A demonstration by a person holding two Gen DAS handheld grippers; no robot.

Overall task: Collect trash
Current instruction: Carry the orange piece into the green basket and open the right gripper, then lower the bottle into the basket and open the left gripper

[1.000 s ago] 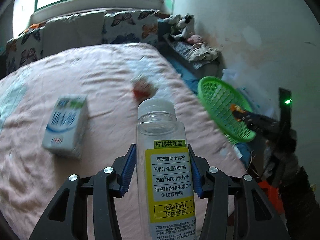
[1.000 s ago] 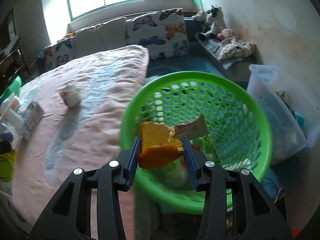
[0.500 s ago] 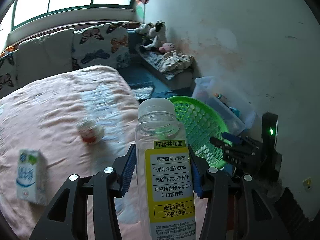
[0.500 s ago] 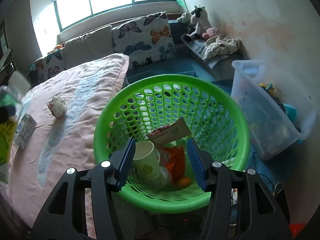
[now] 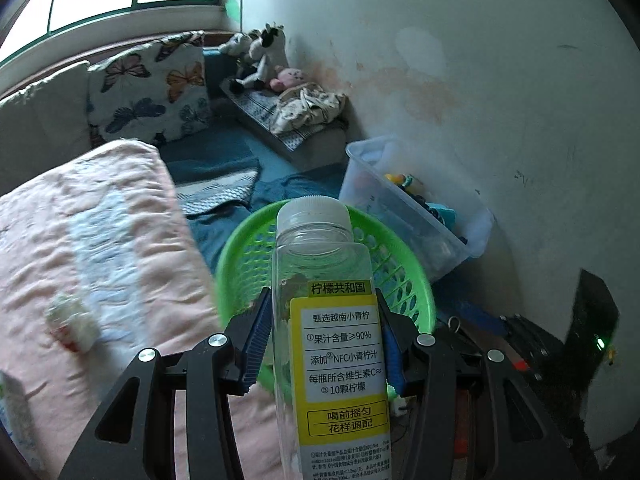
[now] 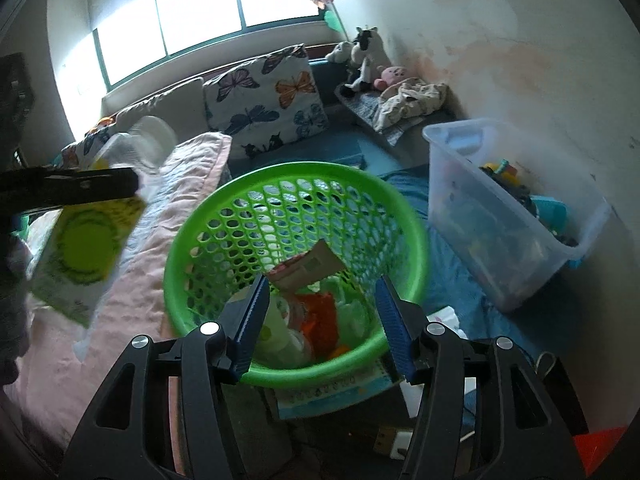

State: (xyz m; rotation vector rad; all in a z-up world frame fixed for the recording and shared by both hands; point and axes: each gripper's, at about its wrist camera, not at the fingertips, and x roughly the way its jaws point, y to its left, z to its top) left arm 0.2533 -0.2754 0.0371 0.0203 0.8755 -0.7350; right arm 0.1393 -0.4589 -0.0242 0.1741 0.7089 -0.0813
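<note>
Down inside the round green plastic basket with holes (image 6: 300, 170): a white paper cup (image 6: 276, 328), a bright orange scrap (image 6: 320, 316) and a flat brown and pink wrapper (image 6: 308, 266). So, some trash in already.

Right above that basket, the right hand-held gripper (image 6: 322, 312), fingers wide apart and holding nothing. Looks free for the next thing.

Just to the left of the basket and higher up, the left hand-held gripper (image 5: 322, 332), squeezed tight on a tall clear plastic bottle with a white cap and a yellow label (image 5: 340, 360). Upright between the two blue pads. Looks empty, with the cap on. Not over the basket yet, going by the right wrist view, where the bottle shows up blurry beside the near rim. Next job, most likely: bring the bottle over the basket and let go.

Left of the basket, on the bed with the pink blanket (image 5: 120, 260): a small crumpled red and white wad (image 5: 74, 326), not picked up. Farther from the basket, at the very edge of the left wrist view, a bit of a white and blue carton (image 5: 12, 412), mostly cut off, on the bed too.

Best guess: about halfway done. Three or more things in, one in the grip, at least two left on the bed.
</note>
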